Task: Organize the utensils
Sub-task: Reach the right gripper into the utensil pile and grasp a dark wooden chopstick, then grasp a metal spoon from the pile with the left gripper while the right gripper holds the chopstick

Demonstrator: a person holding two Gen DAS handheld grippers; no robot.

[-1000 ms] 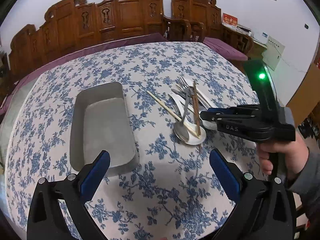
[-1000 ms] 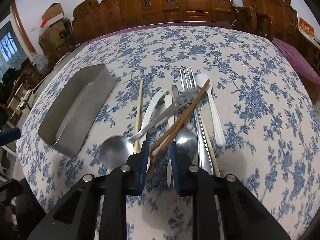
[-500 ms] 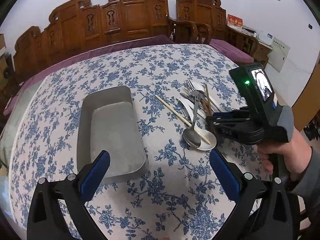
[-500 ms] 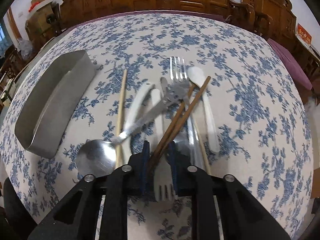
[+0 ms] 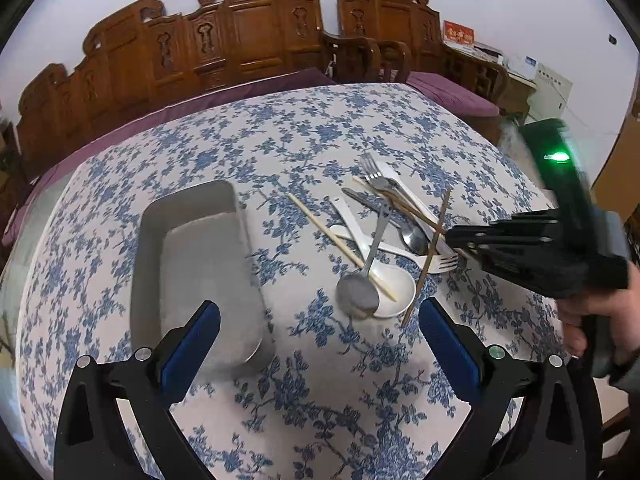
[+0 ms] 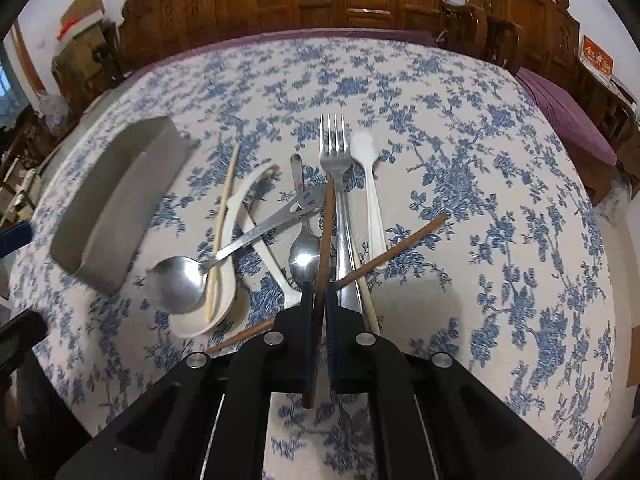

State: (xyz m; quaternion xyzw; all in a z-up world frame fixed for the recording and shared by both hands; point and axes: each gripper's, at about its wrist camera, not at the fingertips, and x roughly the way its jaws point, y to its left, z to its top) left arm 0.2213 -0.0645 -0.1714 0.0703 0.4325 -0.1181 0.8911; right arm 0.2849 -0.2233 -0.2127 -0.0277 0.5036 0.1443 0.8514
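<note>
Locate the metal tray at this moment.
The metal tray sits empty on the flowered tablecloth, left of the utensil pile in both views. In the left wrist view it lies just ahead of the open left gripper.

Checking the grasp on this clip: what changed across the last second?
The right gripper closed from partly open onto one dark brown wooden chopstick. The second dark brown chopstick, which lay alongside it, slipped free and now lies crosswise over the pile. The left gripper stayed open, and the grey metal tray, steel fork and steel spoon kept their places.
</note>
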